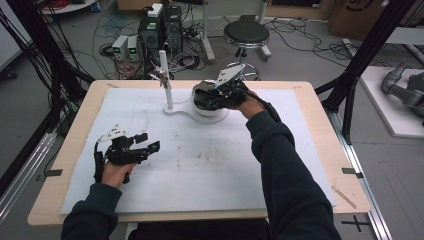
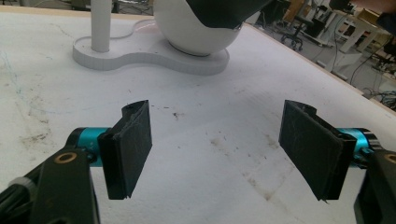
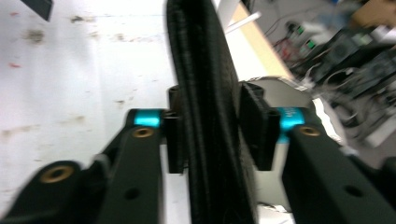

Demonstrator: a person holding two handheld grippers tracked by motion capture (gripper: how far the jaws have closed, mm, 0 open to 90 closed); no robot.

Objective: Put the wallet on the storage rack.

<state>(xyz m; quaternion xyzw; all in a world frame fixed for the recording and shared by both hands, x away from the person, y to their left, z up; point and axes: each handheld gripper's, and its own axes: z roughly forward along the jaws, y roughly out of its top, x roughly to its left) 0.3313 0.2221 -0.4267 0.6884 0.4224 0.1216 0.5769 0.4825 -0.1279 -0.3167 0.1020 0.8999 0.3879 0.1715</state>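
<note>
Right tongs [image 1: 207, 97] were at upper centre of the high view, over the white dome [image 1: 210, 114] that sat on the white stand base [image 1: 176, 109]. They were pinching a black fabric piece [image 3: 210, 116]. In the right gripper view the fabric ran as a thick vertical band between both jaws, pads pressed against it from either side. In the high view the dark mass [image 1: 212, 95] covered the top of the dome, w/ the white rim visible below it. From the left gripper view, the black item [image 2: 224, 11] overlapped the dome top at upper centre of frame; whether it was fully seated couldn't be told.

Left tongs [image 1: 145, 142] were at lower left of the high view, spread wide, holding nothing, well apart from the stand. Left gripper view confirmed: both pads [image 2: 128, 149] wide apart above the bare white table [image 1: 210, 175] cover.

White post [image 1: 166, 80] stood upright on the same base, just beside the dome on its left in frame.

Judgement: step in hand appeared to be fitting the fabric over the dome. Recommendations:
- Keep the pinch firm; fabric is limp and likely to slip if the jaws ease.
- Draw down evenly along the dome side, not sideways; base looked light and may slide or tip.
- Steer clear of the post.
- Bring left tongs in to steady the base or pull the opposite edge; idle at present.
</note>
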